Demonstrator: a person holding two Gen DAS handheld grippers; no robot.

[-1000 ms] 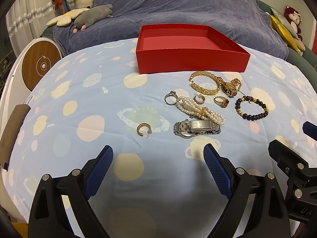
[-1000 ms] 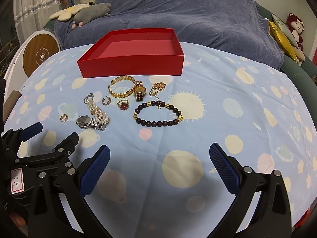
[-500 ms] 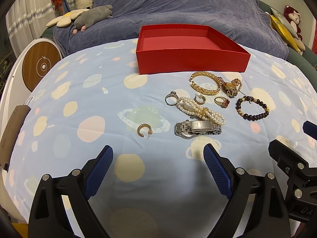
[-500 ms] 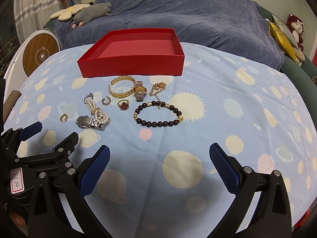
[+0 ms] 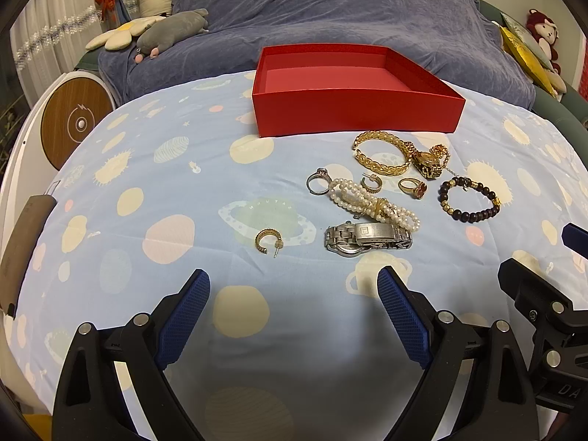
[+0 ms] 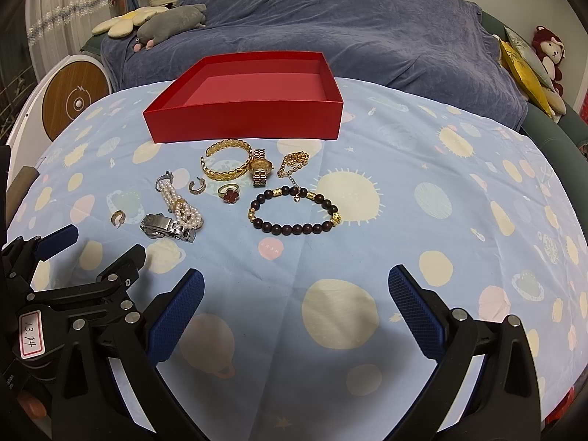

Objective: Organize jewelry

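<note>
Both tongs, left [image 5: 294, 312] and right [image 6: 296, 310], gape wide and empty over the desk [image 6: 441, 257], jewelry [image 6: 235, 187] clustered before empty red box [image 6: 250, 121], left tongs tagged "13.74" [image 6: 31, 334].

Red box [image 5: 352, 117], planet-patterned pale-blue cloth [image 5: 165, 198]

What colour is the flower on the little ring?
Dark red, on a gold ring. The right wrist view shows it best.
</note>
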